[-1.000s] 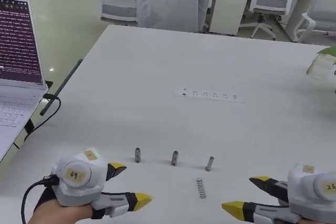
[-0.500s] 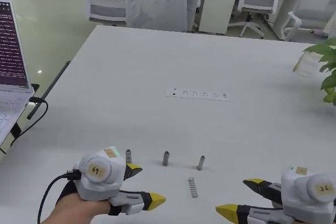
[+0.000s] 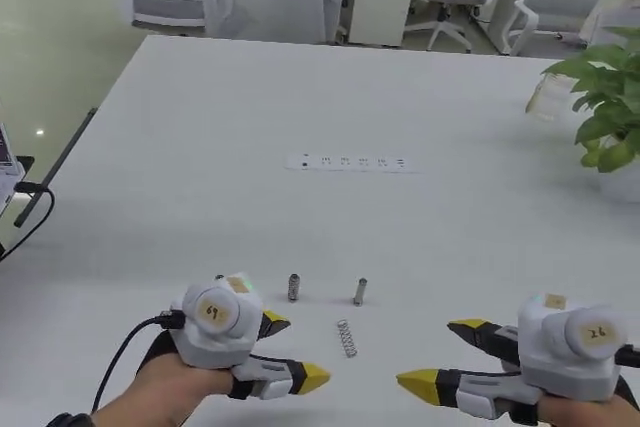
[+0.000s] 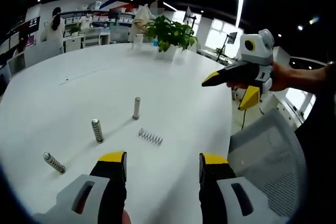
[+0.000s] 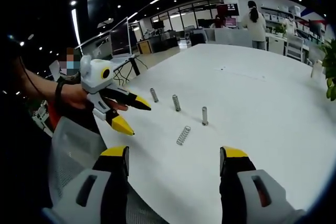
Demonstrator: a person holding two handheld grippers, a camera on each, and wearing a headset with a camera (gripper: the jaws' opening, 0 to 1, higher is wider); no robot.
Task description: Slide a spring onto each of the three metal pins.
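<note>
Three metal pins stand in a row on the white table (image 3: 420,237). The bare pin (image 3: 360,291) (image 4: 136,107) (image 5: 205,115) is at the right end. The middle pin (image 3: 293,287) (image 4: 97,130) (image 5: 176,103) carries a spring, and so does the far-left pin (image 4: 54,162) (image 5: 154,95), which my left gripper hides in the head view. A loose spring (image 3: 346,338) (image 4: 150,137) (image 5: 182,135) lies flat in front of the bare pin. My left gripper (image 3: 295,350) (image 4: 163,163) (image 5: 135,118) is open, left of the loose spring. My right gripper (image 3: 440,353) (image 5: 173,158) (image 4: 226,93) is open, to its right. Both hold nothing.
A white power strip (image 3: 347,162) lies at the table's middle. A green potted plant (image 3: 600,117) stands at the far right. A black cable (image 3: 125,362) trails from my left gripper toward the left edge. Office chairs (image 3: 265,2) stand beyond the far edge.
The head camera has panned right, taking the laptop out of view. My left gripper has moved right and now covers the far-left pin. The right gripper stays about where it was.
</note>
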